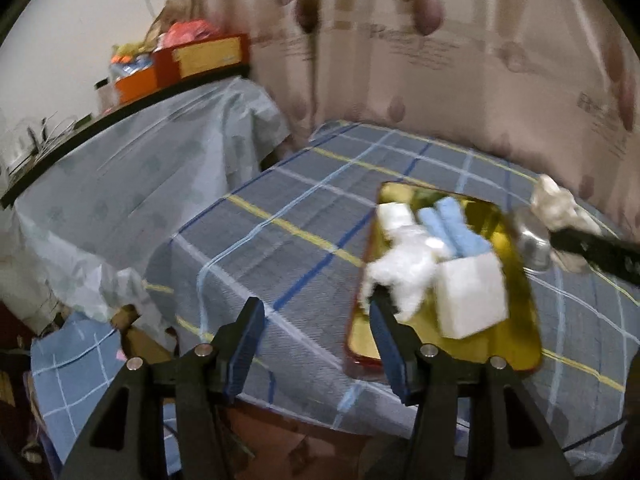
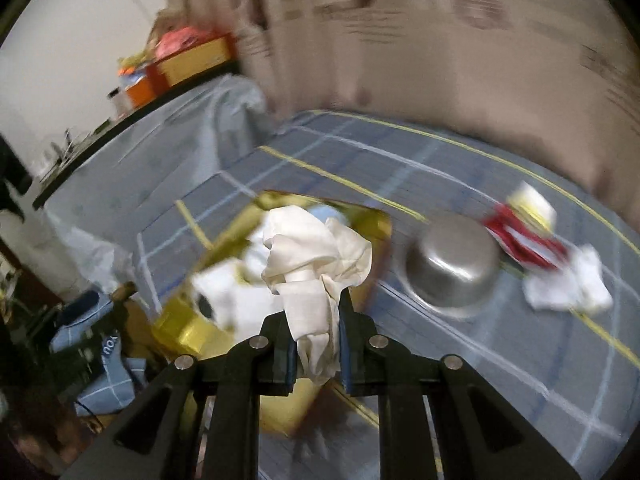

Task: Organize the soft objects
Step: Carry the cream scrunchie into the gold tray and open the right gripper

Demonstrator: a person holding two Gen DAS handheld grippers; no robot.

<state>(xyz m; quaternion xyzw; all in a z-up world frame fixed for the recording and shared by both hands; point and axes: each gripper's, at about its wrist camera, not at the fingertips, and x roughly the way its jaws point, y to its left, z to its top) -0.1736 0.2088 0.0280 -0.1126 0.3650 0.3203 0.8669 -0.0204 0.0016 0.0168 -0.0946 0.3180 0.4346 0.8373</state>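
A gold tray with a red rim lies on the plaid-covered table. It holds a white foam block, a fluffy white toy, a blue cloth and a small white block. My left gripper is open and empty at the tray's near left edge. My right gripper is shut on a crumpled cream cloth and holds it above the tray. In the left wrist view the cream cloth hangs beyond the tray's right side.
A steel bowl stands upside down right of the tray. Beyond it lie a red and yellow packet and a white rag. A covered side table with boxes stands left. A curtain hangs behind.
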